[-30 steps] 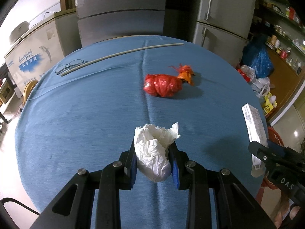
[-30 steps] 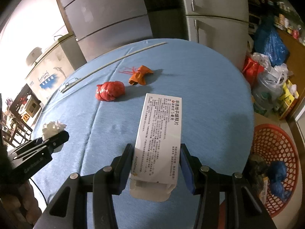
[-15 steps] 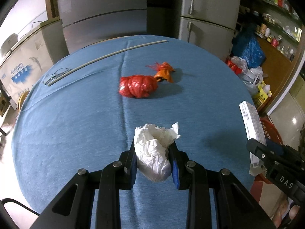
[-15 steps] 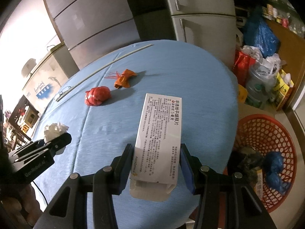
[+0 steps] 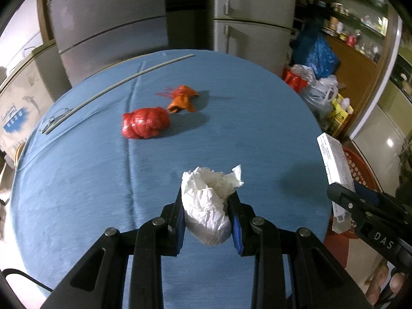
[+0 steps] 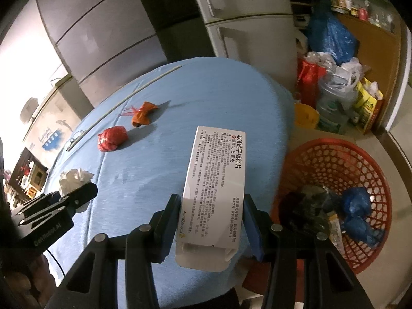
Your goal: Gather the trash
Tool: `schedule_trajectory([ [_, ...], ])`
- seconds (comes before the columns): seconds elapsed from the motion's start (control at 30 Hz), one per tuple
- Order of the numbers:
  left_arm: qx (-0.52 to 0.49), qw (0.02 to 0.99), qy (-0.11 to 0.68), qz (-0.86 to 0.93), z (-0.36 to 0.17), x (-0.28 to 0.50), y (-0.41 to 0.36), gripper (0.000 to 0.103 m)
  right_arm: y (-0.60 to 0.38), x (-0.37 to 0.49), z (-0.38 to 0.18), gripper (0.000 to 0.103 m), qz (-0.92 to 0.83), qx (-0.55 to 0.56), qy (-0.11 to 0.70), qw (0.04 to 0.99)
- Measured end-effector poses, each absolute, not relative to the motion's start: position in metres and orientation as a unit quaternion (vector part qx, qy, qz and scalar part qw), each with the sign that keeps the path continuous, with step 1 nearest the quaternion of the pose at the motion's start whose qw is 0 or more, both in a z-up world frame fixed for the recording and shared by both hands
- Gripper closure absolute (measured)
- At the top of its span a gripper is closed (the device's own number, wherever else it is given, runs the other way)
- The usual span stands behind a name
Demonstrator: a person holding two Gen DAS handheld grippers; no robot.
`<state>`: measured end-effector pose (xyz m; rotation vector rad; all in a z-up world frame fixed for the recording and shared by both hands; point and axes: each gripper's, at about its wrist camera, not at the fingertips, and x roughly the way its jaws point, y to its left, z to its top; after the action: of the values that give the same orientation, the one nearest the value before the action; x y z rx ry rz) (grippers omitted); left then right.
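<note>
L gripper (image 5: 207,215) clamps tissue wad (image 5: 208,206) at lower centre, R gripper (image 6: 212,219) clamps medicine box (image 6: 215,185); red basket (image 6: 332,159) lower right.

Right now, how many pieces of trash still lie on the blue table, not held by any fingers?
2: a red crumpled bag and an orange wrapper just behind it, both near the table's middle. None seems hidden.
</note>
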<state>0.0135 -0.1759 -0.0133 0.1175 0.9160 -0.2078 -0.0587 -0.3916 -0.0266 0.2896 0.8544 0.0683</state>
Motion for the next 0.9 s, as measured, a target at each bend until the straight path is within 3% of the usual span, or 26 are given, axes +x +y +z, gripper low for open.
schedule_trajectory([
  [0.9,0.12,0.873,0.431,-0.193,-0.011,-0.002,-0.274,0.072,-0.495,-0.101,-0.051,0.052,-0.077,0.21,0.402,0.888],
])
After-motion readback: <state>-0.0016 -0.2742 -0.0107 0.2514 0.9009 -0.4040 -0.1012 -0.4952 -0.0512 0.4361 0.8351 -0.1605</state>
